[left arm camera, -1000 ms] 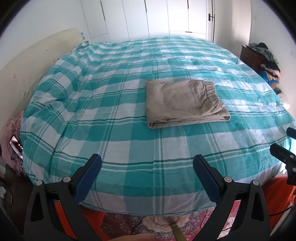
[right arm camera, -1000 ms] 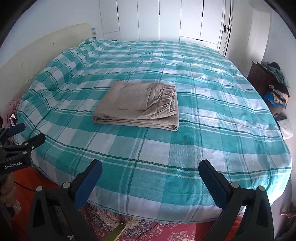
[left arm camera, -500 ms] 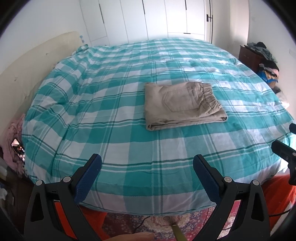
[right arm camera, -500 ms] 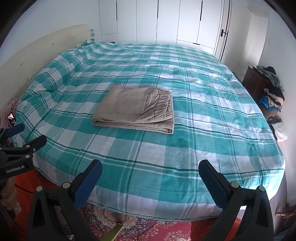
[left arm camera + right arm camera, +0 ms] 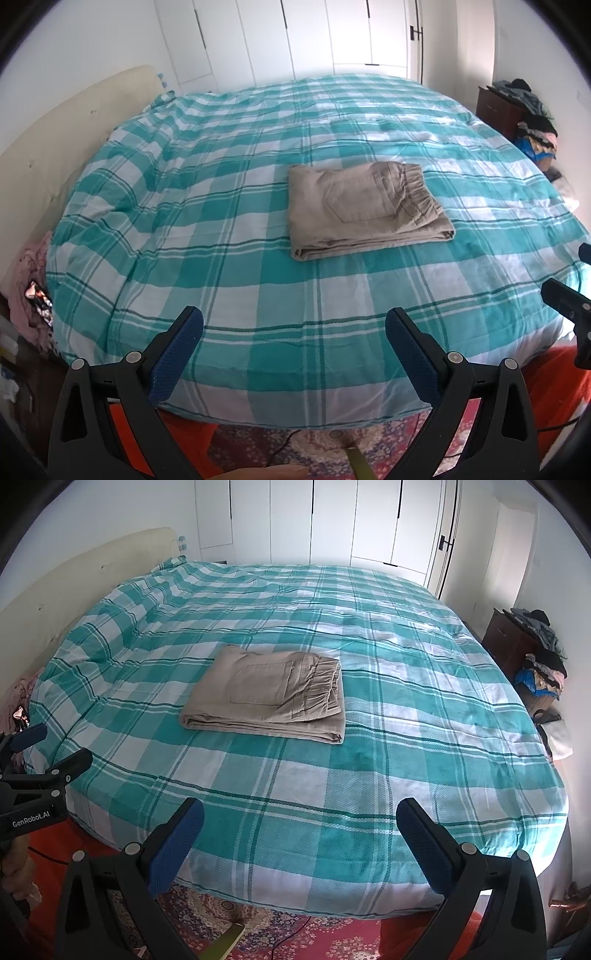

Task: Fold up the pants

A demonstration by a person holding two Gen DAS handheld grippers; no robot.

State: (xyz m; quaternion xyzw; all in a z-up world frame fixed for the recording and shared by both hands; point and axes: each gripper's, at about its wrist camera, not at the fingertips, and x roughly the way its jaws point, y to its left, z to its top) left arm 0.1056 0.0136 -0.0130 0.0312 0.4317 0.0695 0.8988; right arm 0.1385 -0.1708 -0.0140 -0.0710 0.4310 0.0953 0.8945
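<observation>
Khaki pants (image 5: 364, 210) lie folded into a compact rectangle near the middle of the bed (image 5: 221, 258), waistband to the right and one back pocket facing up, on the teal-and-white checked cover. From where I stand the job looks as good as finished: the layers sit stacked with edges roughly aligned, and only the lowest layer peeks out a little along the near and right-hand sides.

Both tools hang at the foot of the bed, well apart from the cloth. The left gripper (image 5: 294, 349) has its jaws spread wide with nothing between them; the right gripper (image 5: 300, 836) is the same, wide and empty.

If any touch is left, I'd judge it a light one: press the near fold flat and nudge that stray bottom edge under, rather than lifting the stack, which could loosen the layers. Otherwise, leaving it alone seems the safest finish.
</observation>
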